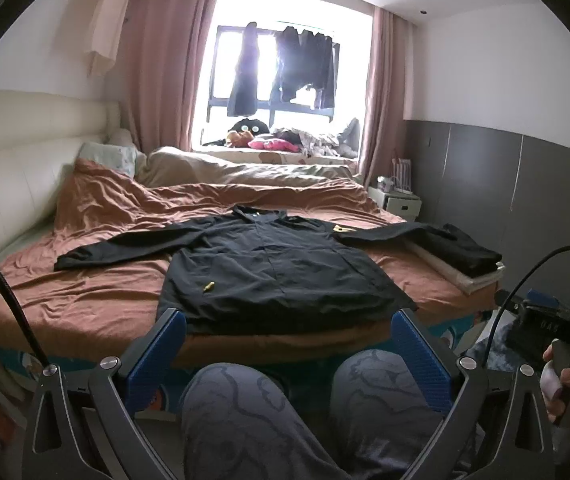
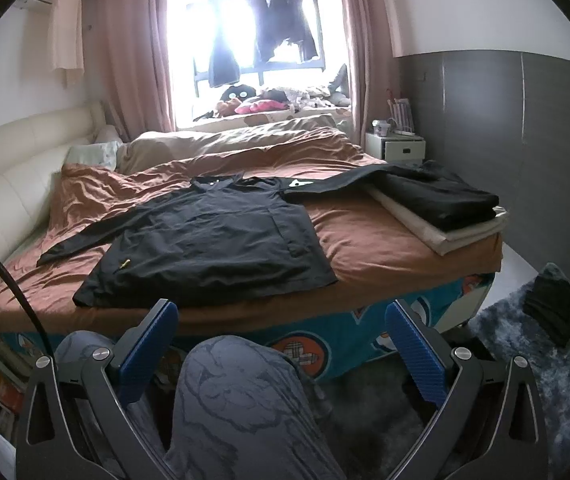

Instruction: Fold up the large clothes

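- Left wrist view: left gripper (image 1: pixel 289 344) w/ fingers spread wide, nothing between; likely poised to begin.
- Black jacket (image 1: pixel 273 272) lies flat on bed (image 1: pixel 97 280), sleeves out, near edge – probably laid ready for folding.
- Folded stack (image 2: pixel 445 208) far right, sleeve tip touching it.
- Right gripper (image 2: pixel 285 340) spread wide too, empty.

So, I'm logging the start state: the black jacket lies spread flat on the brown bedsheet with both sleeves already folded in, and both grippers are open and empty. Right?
Not quite. The black jacket does lie flat on the brown bedsheet, but its sleeves are still spread out to the sides, as the left wrist view shows. The left gripper and right gripper are open and empty.
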The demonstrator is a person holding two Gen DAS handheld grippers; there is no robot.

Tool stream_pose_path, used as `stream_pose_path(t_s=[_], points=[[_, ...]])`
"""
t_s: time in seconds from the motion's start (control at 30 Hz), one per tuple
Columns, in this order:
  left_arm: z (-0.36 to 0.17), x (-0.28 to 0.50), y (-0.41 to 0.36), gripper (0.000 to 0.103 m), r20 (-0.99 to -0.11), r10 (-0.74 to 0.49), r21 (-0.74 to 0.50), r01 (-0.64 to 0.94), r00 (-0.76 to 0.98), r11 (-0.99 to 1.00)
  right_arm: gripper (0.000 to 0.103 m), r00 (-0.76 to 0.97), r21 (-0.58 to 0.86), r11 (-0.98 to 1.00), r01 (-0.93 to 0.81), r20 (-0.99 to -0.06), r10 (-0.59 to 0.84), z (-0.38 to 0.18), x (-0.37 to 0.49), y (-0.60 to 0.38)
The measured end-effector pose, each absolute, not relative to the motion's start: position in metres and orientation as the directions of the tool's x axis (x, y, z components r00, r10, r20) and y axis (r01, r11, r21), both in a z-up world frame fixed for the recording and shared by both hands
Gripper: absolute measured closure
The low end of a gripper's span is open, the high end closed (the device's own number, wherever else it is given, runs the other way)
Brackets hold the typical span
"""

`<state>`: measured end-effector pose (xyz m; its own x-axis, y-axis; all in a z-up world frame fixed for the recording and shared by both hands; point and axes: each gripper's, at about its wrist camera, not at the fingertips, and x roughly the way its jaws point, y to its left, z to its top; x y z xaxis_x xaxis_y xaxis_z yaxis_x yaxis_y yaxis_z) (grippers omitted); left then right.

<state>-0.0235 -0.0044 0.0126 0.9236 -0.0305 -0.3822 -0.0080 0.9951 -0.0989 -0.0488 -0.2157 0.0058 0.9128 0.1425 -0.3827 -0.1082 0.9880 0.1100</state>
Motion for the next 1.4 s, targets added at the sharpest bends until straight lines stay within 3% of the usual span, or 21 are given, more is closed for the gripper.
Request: stream_pose_path(t_s=[1.4], points=[[0.012,-0.041,-0.001,0.000,-0.357,-0.004,-0.076,-0.025,0.934,0.997,0.000,0.920,0.120,0.982,-0.144,-0.349,0.177,0.015,-0.063,-0.224]])
